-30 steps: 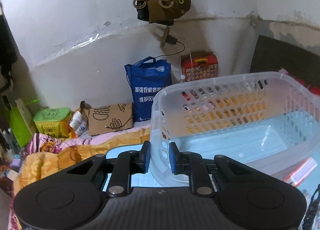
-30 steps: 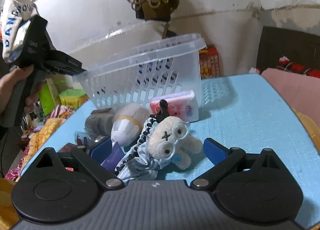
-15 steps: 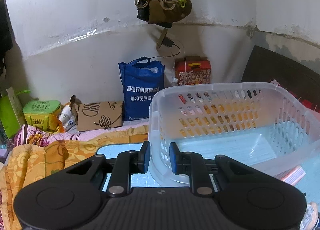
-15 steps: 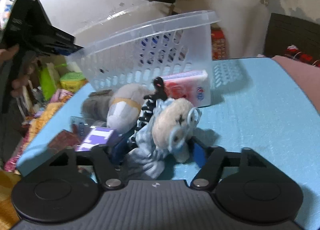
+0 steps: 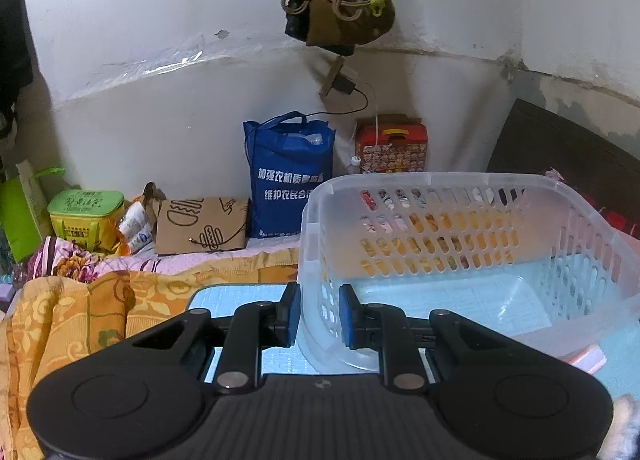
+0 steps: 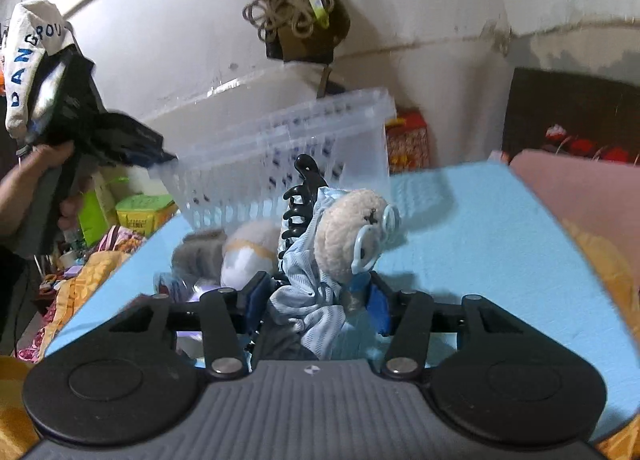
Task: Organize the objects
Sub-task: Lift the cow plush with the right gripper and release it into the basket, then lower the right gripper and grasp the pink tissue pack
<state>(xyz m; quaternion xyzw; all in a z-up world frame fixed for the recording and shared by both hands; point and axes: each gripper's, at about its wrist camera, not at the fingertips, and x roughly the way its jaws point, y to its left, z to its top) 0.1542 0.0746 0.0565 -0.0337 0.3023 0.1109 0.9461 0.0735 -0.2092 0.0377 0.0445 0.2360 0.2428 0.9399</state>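
The left gripper [image 5: 318, 314] pinches the near wall of the empty plastic basket [image 5: 452, 260], the right gripper [image 6: 316, 300] is clamped on a plush toy [image 6: 352, 236], apparently lifted, while other items remain on the table [image 6: 480, 227].

white cloth [image 6: 30, 59] — "DANGROU", blue bag [image 5: 289, 175] — Chinese print

Dim, bluish indoor light; fisheye-bent edges (motion blur, right view).
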